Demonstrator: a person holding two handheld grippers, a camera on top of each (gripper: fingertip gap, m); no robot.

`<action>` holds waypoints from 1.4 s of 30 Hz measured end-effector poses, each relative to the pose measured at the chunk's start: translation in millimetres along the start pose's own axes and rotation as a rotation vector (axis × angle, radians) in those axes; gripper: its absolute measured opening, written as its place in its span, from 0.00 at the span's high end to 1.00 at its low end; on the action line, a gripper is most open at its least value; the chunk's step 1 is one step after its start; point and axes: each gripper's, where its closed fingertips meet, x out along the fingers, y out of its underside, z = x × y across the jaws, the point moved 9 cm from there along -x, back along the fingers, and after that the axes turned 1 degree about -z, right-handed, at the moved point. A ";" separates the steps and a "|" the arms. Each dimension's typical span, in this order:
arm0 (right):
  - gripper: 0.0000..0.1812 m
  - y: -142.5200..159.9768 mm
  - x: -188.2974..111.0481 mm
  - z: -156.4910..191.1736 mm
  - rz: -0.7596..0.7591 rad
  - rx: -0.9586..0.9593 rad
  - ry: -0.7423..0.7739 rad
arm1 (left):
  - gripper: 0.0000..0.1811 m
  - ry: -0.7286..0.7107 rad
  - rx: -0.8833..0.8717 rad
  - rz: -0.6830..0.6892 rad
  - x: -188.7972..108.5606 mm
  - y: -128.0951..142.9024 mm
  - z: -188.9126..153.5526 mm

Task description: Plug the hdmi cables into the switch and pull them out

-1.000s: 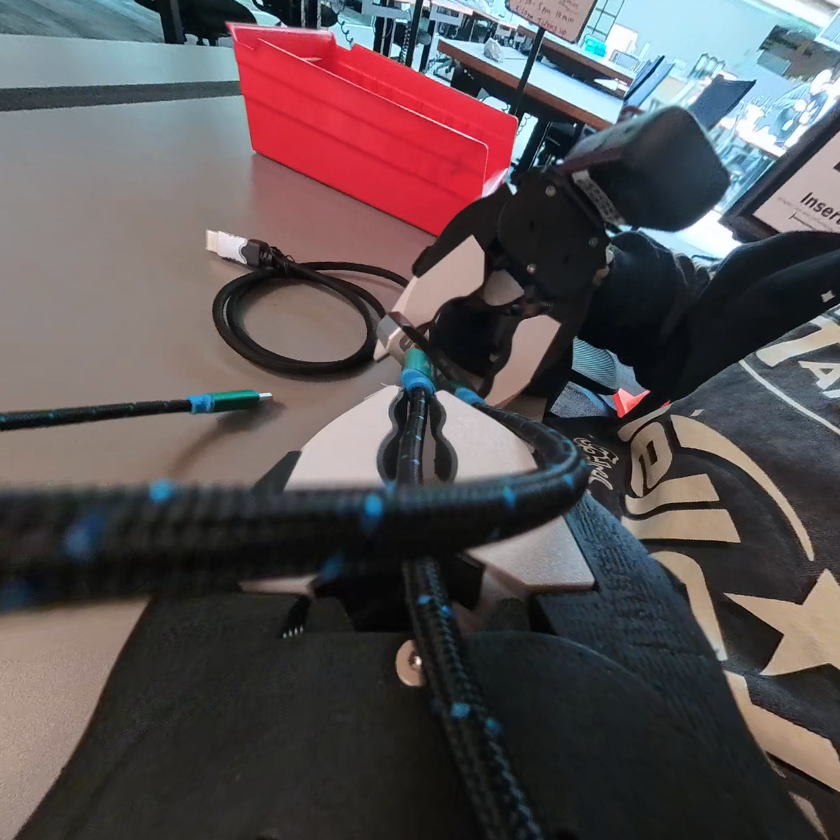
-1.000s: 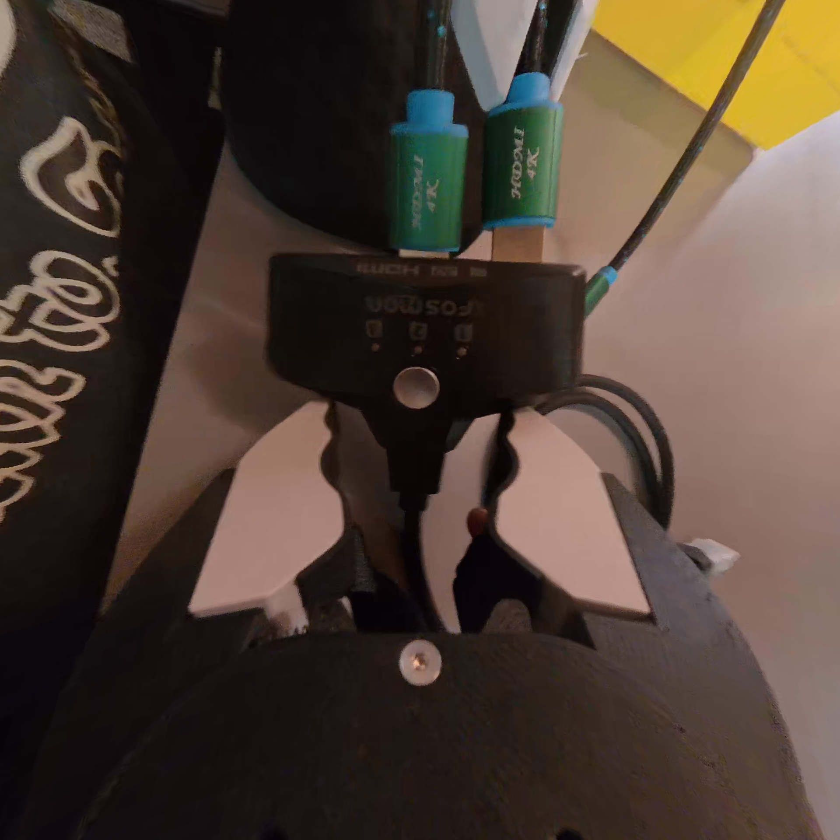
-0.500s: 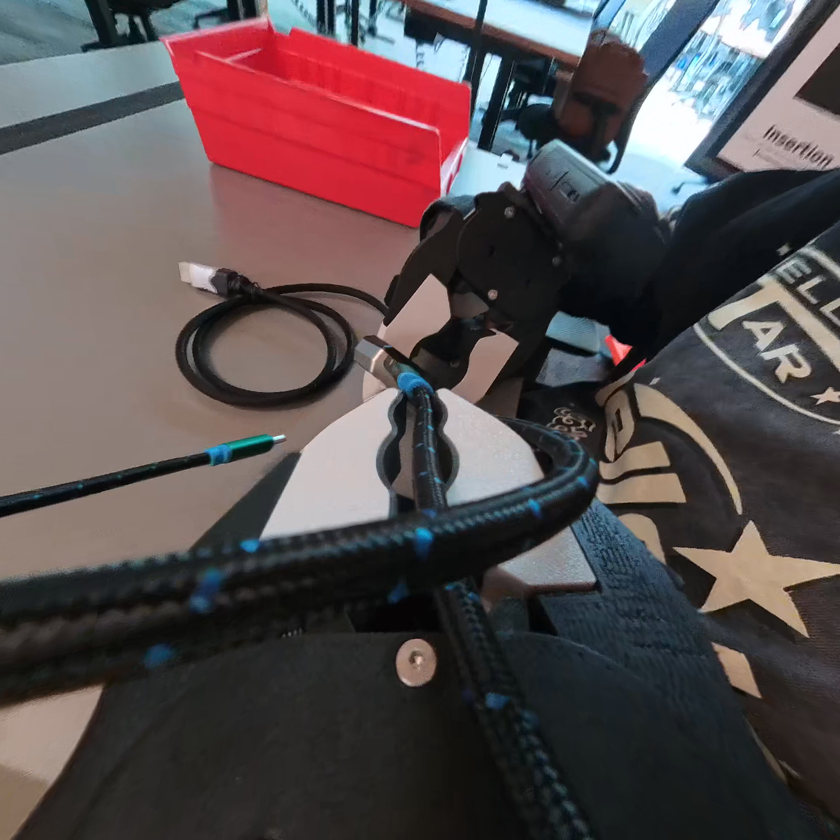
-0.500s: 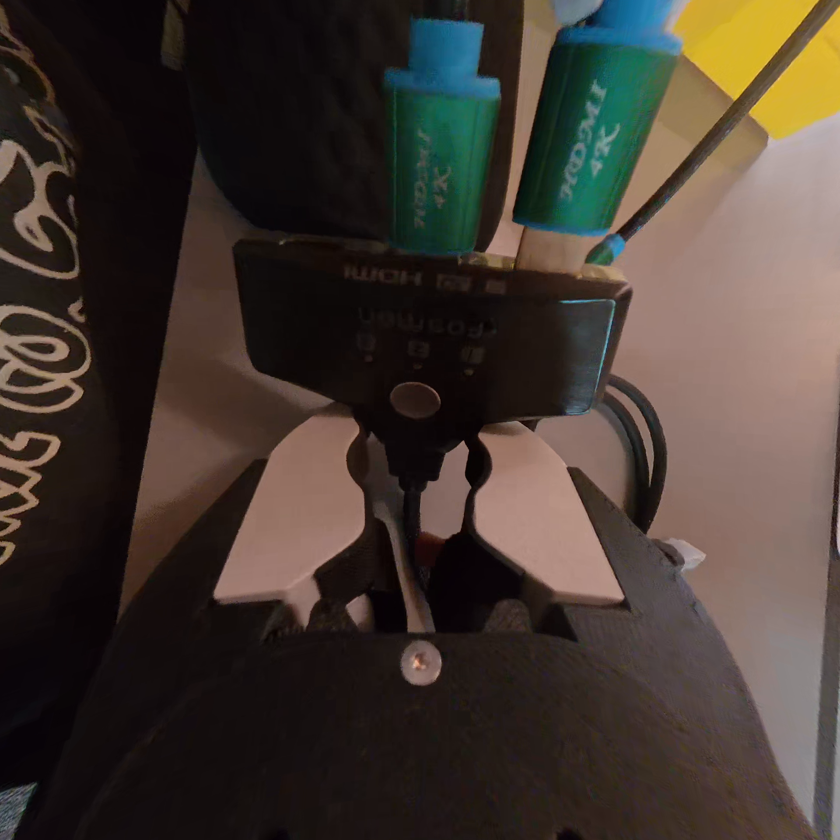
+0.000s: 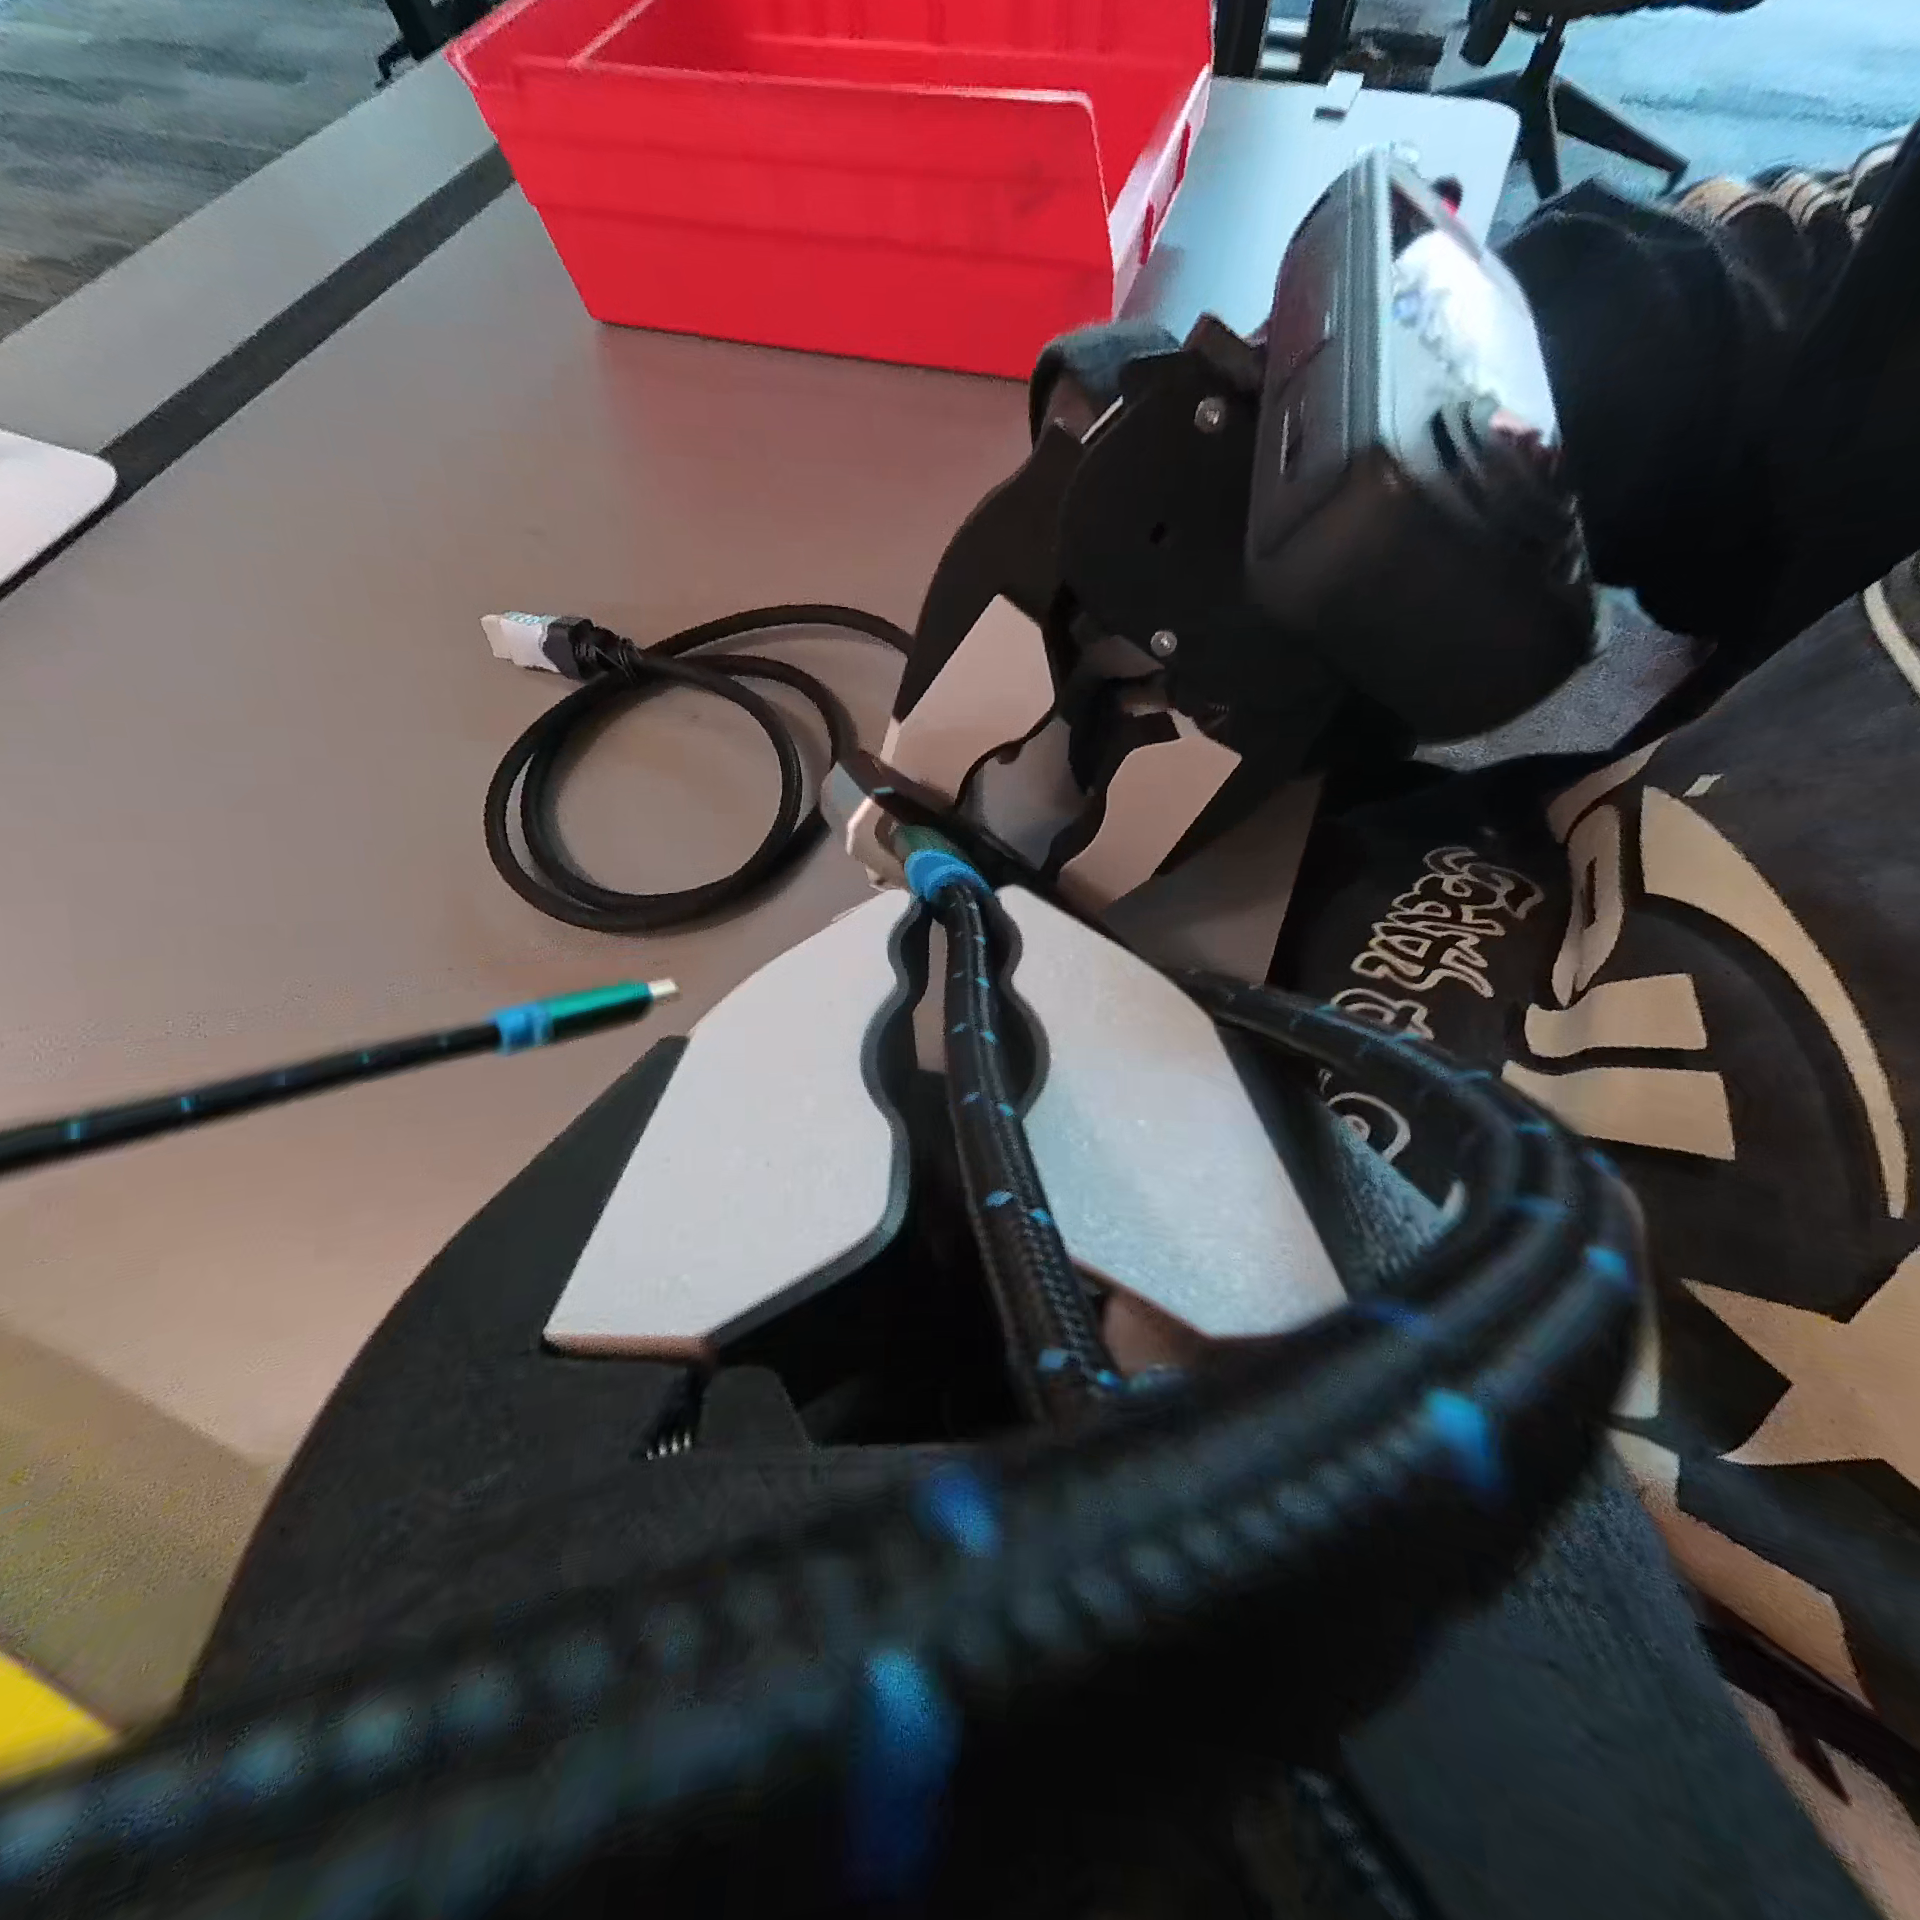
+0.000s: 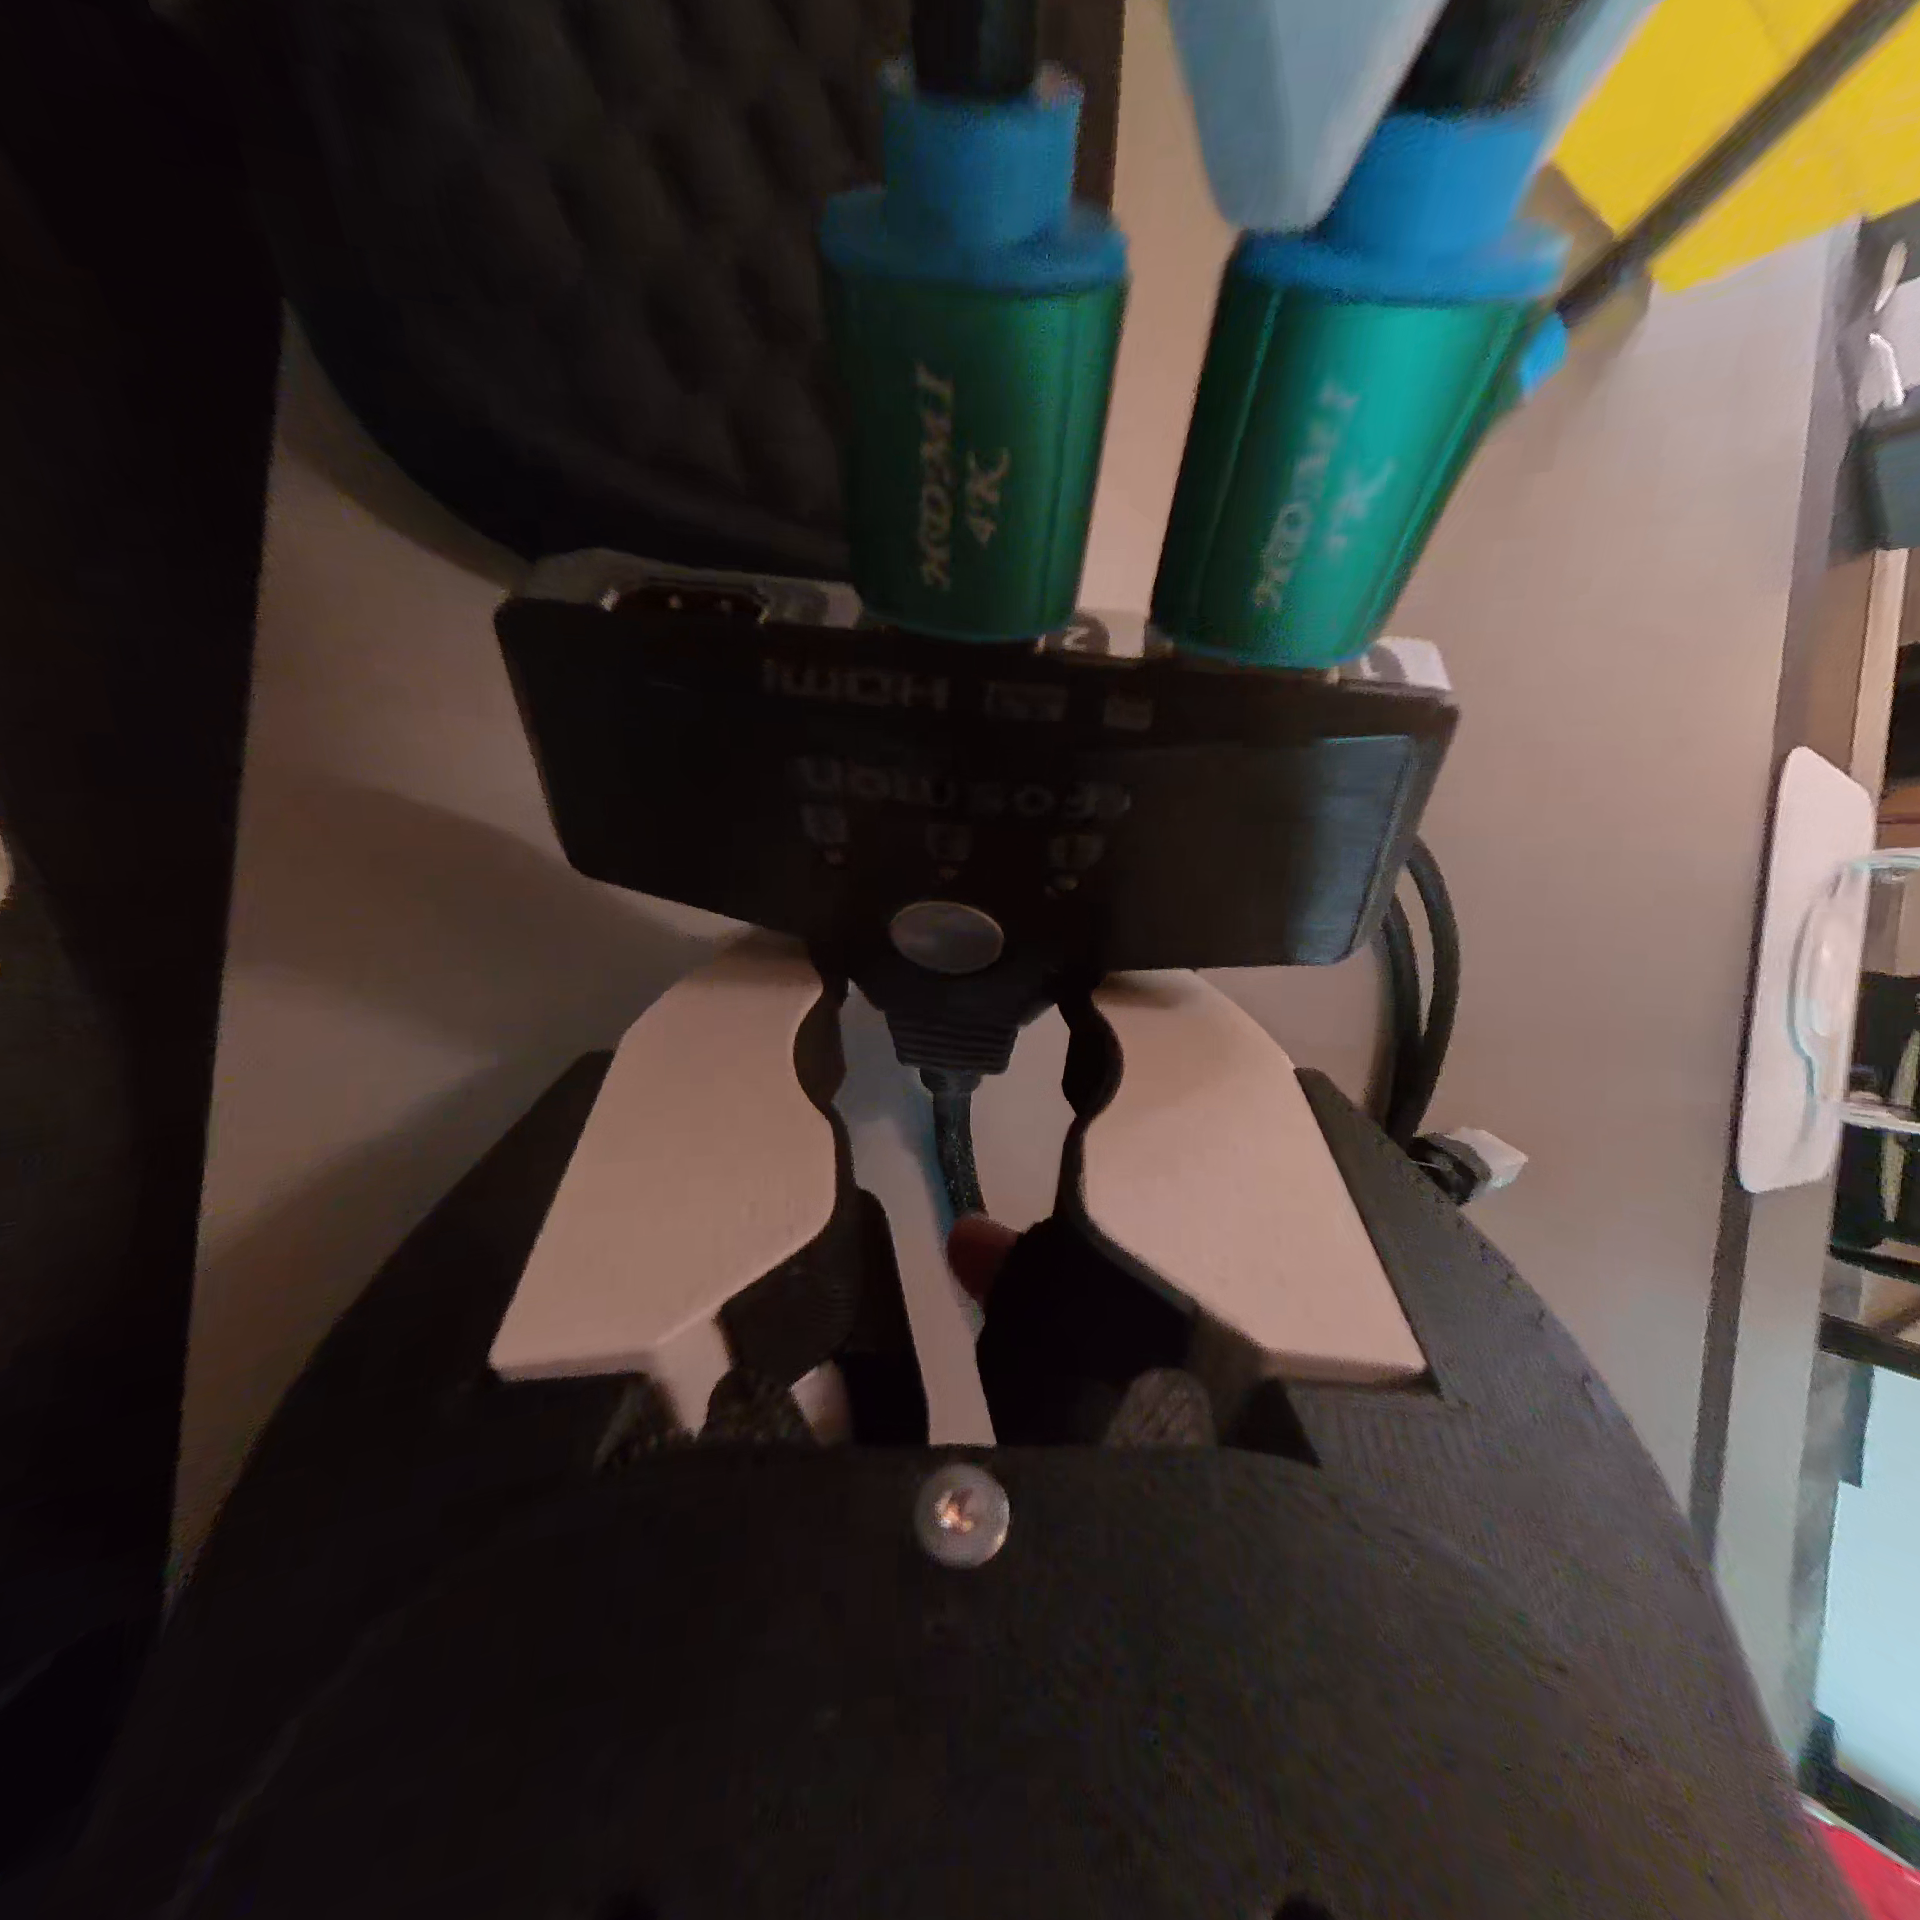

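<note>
In the right wrist view my right gripper [image 6: 951, 1003] is shut on the black HDMI switch [image 6: 1039, 790] at its pigtail end. Two green HDMI plugs sit in its ports, the middle plug [image 6: 966, 447] and the right plug [image 6: 1320, 488]. The left port [image 6: 686, 603] is empty. In the left wrist view my left gripper [image 5: 951, 914] is shut on a black-and-blue braided cable [image 5: 997, 1122] just behind its blue collar, facing the right gripper [image 5: 977, 790]. A third green plug [image 5: 592, 1008] lies loose on the table.
A black cable coil [image 5: 644, 779] with a white plug lies on the grey table [image 5: 312, 727]. A red bin [image 5: 831, 177] stands behind it. A person's black printed shirt [image 5: 1662, 1039] is close on the right. A yellow object [image 6: 1714, 125] shows at the upper right.
The right plug showed its bare metal tip above the port a second ago; now it sits down in the switch. Both grippers have tilted and closed in on each other.
</note>
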 end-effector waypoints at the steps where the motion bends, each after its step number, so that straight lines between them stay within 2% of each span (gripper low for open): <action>1: 0.78 -0.2 0.1 -1.2 -0.002 0.001 0.008 | 0.95 0.003 0.000 -0.007 0.5 -0.3 1.5; 7: 0.78 2.9 2.2 -1.6 -0.046 0.041 -0.019 | 0.94 0.088 -0.119 -0.143 1.2 19.4 17.6; 9: 0.78 2.0 -0.3 -3.0 -0.095 0.068 -0.020 | 0.59 0.104 -0.102 -0.211 -2.6 23.0 19.2; 12: 0.79 -1.3 -20.5 -16.4 -0.238 0.103 0.029 | 0.86 0.077 -0.139 -0.407 -17.4 30.4 30.0; 14: 0.80 -3.9 -35.9 -27.7 -0.293 0.081 0.085 | 0.77 0.009 -0.143 -0.561 -24.0 34.5 33.0; 17: 0.82 -8.8 -48.6 -40.4 -0.238 -0.110 0.261 | 0.71 -0.107 -0.082 -0.726 -24.3 35.3 33.0; 19: 0.83 -13.1 -55.7 -46.3 -0.244 -0.146 0.283 | 0.64 -0.183 -0.051 -0.816 -26.4 33.5 35.1; 21: 0.83 -16.6 -62.1 -49.5 -0.262 -0.168 0.300 | 0.61 -0.214 -0.028 -0.918 -28.9 31.0 34.4; 26: 0.84 -10.2 -89.0 -72.0 -0.311 -0.088 0.421 | 0.63 -0.354 0.010 -1.295 -51.4 43.2 36.7; 28: 0.84 -5.7 -107.2 -88.6 -0.360 -0.020 0.479 | 0.64 -0.355 0.037 -1.283 -51.2 47.5 36.9; 30: 0.84 -2.6 -130.9 -108.8 -0.429 0.057 0.538 | 0.65 -0.350 0.061 -1.199 -40.9 48.2 36.5; 36: 0.84 12.0 -224.0 -178.9 -0.660 0.310 0.677 | 0.67 -0.377 0.150 -1.058 -23.2 46.5 35.2; 39: 0.84 33.2 -264.9 -202.3 -0.711 0.412 0.772 | 0.67 -0.367 0.141 -1.065 -23.1 47.5 35.9; 42: 0.84 64.0 -289.2 -205.4 -0.710 0.508 0.868 | 0.68 -0.354 0.151 -1.048 -20.9 47.4 35.1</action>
